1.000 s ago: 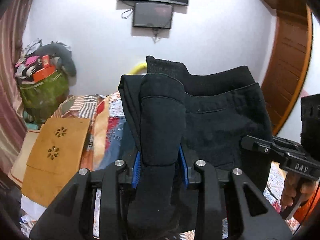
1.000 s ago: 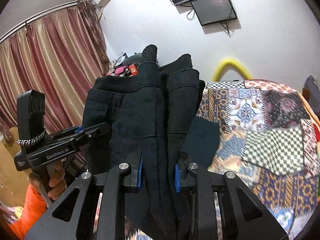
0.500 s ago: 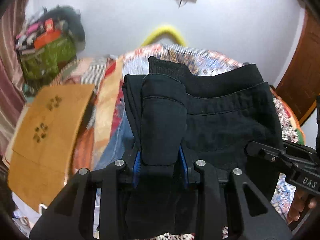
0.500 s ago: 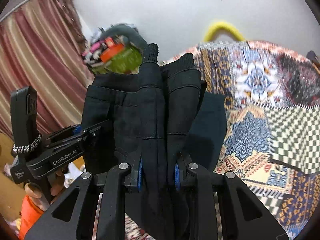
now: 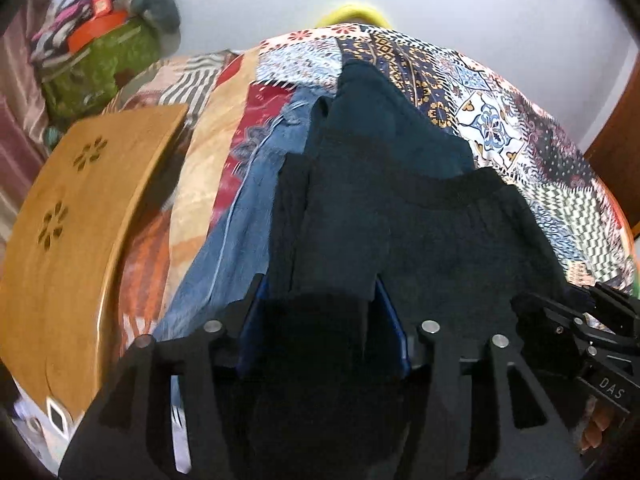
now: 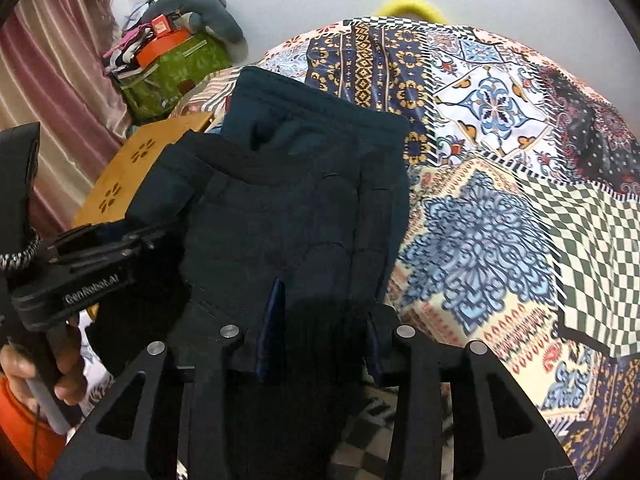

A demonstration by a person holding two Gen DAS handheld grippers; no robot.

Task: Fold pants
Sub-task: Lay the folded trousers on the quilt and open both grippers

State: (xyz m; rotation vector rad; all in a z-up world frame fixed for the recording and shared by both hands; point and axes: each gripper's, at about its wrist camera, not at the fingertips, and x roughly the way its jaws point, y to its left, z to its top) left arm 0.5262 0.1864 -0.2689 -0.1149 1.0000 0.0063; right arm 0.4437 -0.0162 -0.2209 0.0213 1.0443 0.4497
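The black pants [image 5: 400, 216] lie folded over on the patchwork bed cover [image 5: 500, 120], waistband end laid on the leg part; they also fill the middle of the right wrist view [image 6: 288, 200]. My left gripper [image 5: 320, 300] is shut on the pants' left edge, low over the bed. My right gripper [image 6: 324, 304] is shut on the right edge. Each gripper shows in the other's view, the right one [image 5: 580, 332] at right, the left one [image 6: 92, 256] at left.
Blue jeans [image 5: 240, 220] lie beside the black pants on the left. A wooden board [image 5: 80, 232] with flower cut-outs leans at the bed's left. A green bag [image 6: 176, 68] with clutter stands by the wall. A curtain [image 6: 48, 92] hangs at left.
Both grippers have swung down and forward from holding the pants up in the air. The upper half now lies laid over the lower half on the bed.
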